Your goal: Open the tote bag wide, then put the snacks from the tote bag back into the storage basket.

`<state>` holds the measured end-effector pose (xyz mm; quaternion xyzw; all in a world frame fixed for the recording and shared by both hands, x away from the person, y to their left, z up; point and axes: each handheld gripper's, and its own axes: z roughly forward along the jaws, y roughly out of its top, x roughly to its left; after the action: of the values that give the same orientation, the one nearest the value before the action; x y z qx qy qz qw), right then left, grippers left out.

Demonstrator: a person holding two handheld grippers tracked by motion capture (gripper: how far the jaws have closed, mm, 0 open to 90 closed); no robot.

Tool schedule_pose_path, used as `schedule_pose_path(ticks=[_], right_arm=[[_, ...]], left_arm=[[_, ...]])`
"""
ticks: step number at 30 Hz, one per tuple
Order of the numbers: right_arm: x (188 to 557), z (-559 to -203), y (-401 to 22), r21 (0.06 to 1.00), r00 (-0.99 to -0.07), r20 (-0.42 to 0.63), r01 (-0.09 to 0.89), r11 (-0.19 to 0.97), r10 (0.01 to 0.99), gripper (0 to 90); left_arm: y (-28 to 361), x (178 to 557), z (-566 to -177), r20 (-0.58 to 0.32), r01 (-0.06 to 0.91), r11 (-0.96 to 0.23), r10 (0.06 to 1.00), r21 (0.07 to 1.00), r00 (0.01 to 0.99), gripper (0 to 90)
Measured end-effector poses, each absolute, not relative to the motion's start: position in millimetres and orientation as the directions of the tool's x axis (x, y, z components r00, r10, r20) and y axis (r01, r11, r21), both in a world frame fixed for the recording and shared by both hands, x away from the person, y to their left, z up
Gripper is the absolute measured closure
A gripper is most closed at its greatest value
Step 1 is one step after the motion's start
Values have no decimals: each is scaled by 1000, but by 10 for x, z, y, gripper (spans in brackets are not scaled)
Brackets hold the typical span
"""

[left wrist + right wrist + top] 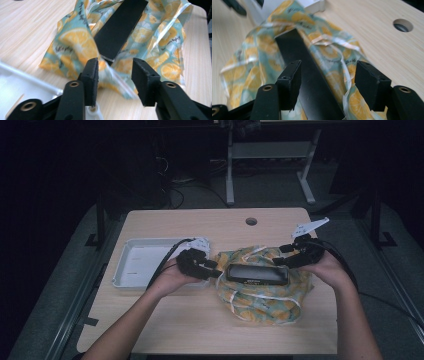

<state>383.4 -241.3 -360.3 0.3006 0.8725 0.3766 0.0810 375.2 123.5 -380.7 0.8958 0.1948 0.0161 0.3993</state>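
A flat black oblong case [257,273] lies across a crumpled plastic bag printed with orange slices [260,301] at the table's middle. My left gripper [215,269] is at the case's left end, open; in the left gripper view its jaws [115,66] stand apart just short of the case's near end [120,27], over the bag [75,42]. My right gripper [281,260] is at the case's right end, open. In the right gripper view the case [312,82] runs between and under its spread jaws [327,68], with the bag [329,52] beneath.
A white tray [145,255] sits left of the bag, its rim close to my left gripper [15,82] and its corner beyond the bag [315,5]. A round cable hole [251,221] is in the table's far side. Desk legs and cables stand on the floor beyond.
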Motion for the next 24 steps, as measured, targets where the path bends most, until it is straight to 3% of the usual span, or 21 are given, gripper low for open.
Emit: schedule_pose_path(ticks=[5, 24], right_arm=[[3792, -3610, -2337, 692, -849, 61, 416, 591, 525, 336], [3677, -3648, -2086, 609, -909, -53, 299, 735, 414, 294]], left_arm=[[1434, 3661, -3824, -129, 349, -580, 386, 736, 914, 461], [1844, 3164, -4045, -43, 301, -602, 404, 739, 914, 306]])
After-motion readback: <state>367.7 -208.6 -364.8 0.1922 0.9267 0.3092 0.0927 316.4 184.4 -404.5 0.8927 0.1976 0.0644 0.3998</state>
